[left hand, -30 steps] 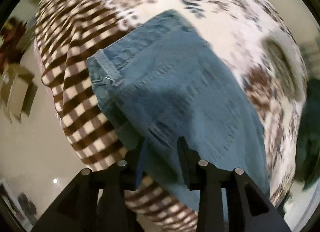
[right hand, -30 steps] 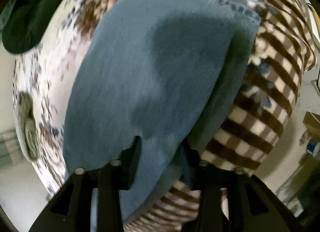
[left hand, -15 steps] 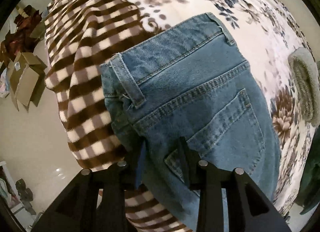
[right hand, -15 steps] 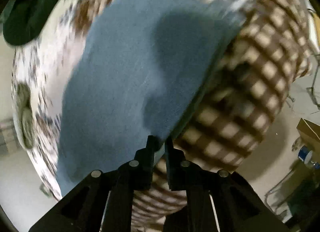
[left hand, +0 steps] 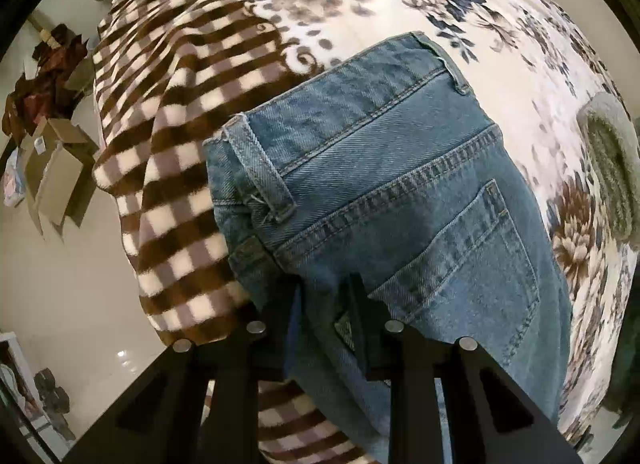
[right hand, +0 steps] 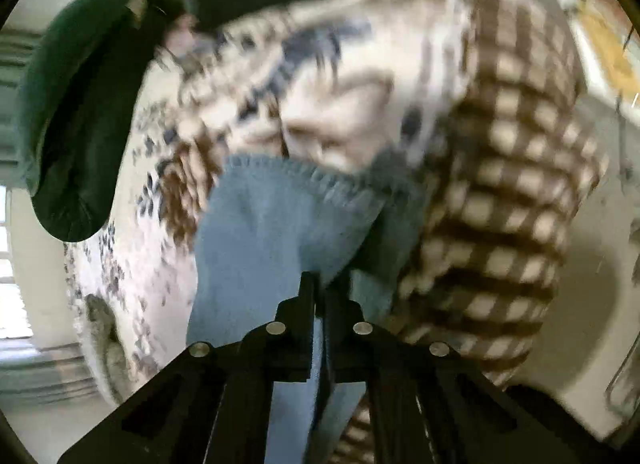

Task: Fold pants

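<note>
Left-wrist view shows the blue denim pants (left hand: 384,200) lying on a plush blanket (left hand: 360,4) with a floral centre and a brown-and-cream checked border. The waistband, a belt loop and a stitched back pocket face up. The left gripper (left hand: 324,296) sits at the near edge of the pants, below the belt loop; its black fingers (left hand: 360,304) stand apart with denim lying between them, not pinched. A grey fuzzy item (left hand: 612,168) rests on the blanket to the right, well apart from the pants. Cardboard boxes (left hand: 52,176) stand on the pale floor at left.

Right-wrist view is motion-blurred. The right gripper (right hand: 320,292) has its fingers pressed nearly together on a fold of the lighter blue denim, whose stitched hem edge runs across above the fingertips. The checked border hangs at right. A dark green garment (right hand: 80,124) lies at the upper left of the blanket.
</note>
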Tool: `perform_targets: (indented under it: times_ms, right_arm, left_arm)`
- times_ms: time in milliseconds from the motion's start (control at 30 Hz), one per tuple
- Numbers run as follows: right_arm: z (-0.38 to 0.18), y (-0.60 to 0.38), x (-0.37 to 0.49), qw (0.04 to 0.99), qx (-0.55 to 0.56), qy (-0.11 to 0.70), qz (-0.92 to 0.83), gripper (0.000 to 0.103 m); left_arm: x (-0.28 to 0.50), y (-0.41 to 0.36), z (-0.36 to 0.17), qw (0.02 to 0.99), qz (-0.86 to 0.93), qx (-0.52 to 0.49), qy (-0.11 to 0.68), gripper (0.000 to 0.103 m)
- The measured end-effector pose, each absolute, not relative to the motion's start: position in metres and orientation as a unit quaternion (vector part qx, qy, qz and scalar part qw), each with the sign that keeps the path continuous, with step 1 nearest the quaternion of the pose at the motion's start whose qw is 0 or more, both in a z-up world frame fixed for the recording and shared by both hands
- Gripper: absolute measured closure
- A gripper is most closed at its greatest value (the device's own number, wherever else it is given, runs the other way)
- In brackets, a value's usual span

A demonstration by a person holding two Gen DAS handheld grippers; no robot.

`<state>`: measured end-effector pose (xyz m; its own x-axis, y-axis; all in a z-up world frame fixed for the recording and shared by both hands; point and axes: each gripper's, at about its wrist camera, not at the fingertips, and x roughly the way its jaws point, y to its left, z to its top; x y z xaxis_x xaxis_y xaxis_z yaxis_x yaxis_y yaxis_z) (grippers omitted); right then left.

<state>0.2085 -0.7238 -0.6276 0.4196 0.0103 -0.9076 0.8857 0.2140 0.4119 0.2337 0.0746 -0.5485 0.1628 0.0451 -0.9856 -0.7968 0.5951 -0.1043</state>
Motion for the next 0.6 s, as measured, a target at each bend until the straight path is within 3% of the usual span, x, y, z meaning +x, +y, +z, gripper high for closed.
perform_targets:
  times_ms: [167, 200, 300, 333, 400, 467, 500, 600]
  right_arm:
    - [-0.635, -0.730, 0.206, 0.648, 0.488, 0.481, -0.333, 0.097]
    - [-0.638, -0.730, 0.207, 0.646, 0.487, 0.493, -0.320, 0.091]
    - [-0.646, -0.733, 0.204, 0.640, 0.505, 0.493, -0.304, 0.055]
    - [-0.650, -0.734, 0.200, 0.633, 0.514, 0.486, -0.313, 0.055]
    - [-0.660, -0.734, 0.199, 0.624, 0.527, 0.482, -0.317, 0.051]
    - [-0.675, -0.732, 0.198, 0.613, 0.539, 0.485, -0.312, 0.050]
    - [-0.681, -0.732, 0.198, 0.613, 0.544, 0.484, -0.306, 0.046]
    - [-0.695, -0.732, 0.200, 0.629, 0.562, 0.458, -0.282, 0.042]
  left_arm:
    - [0.234, 0.075, -0.538, 0.688, 0.301, -0.305, 0.585, 0.083]
    - [0.235, 0.074, -0.533, 0.691, 0.296, -0.300, 0.587, 0.083]
    - [0.235, 0.058, -0.514, 0.709, 0.278, -0.264, 0.592, 0.082]
    - [0.236, 0.050, -0.508, 0.715, 0.272, -0.248, 0.594, 0.079]
    - [0.241, 0.028, -0.498, 0.730, 0.249, -0.220, 0.598, 0.062]
    - [0.248, 0.007, -0.495, 0.741, 0.217, -0.197, 0.604, 0.024]
    - [0.254, -0.009, -0.496, 0.749, 0.202, -0.182, 0.605, 0.020]
    - [0.275, -0.056, -0.507, 0.759, 0.159, -0.144, 0.614, 0.018]
